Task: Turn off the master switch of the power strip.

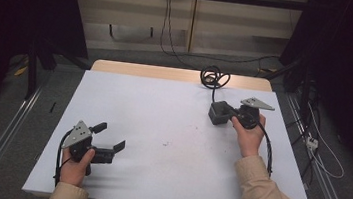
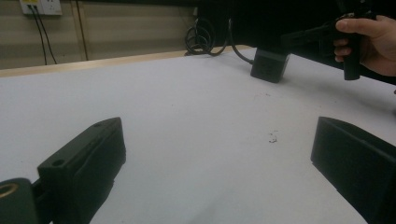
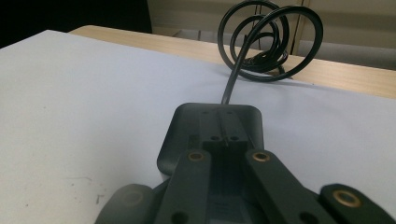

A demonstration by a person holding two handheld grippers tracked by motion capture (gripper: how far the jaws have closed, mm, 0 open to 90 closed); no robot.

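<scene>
High view: right claw (image 1: 228, 115) clamps the adapter (image 1: 219, 113) to steady it on the surface (image 1: 171, 124); left claw (image 1: 109, 139) waits open, clear of the work.

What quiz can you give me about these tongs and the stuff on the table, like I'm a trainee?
1. True or false: the left tongs are open with nothing between them.
2. Pick one: what is closest to the right tongs? A) the dark box B) a wall socket C) the other hand
3. Fill the gap: the black cable that runs from the dark box lies in a ____ near the far edge of the table.

Key: 1 true. 2 A. 3 coil.
</scene>
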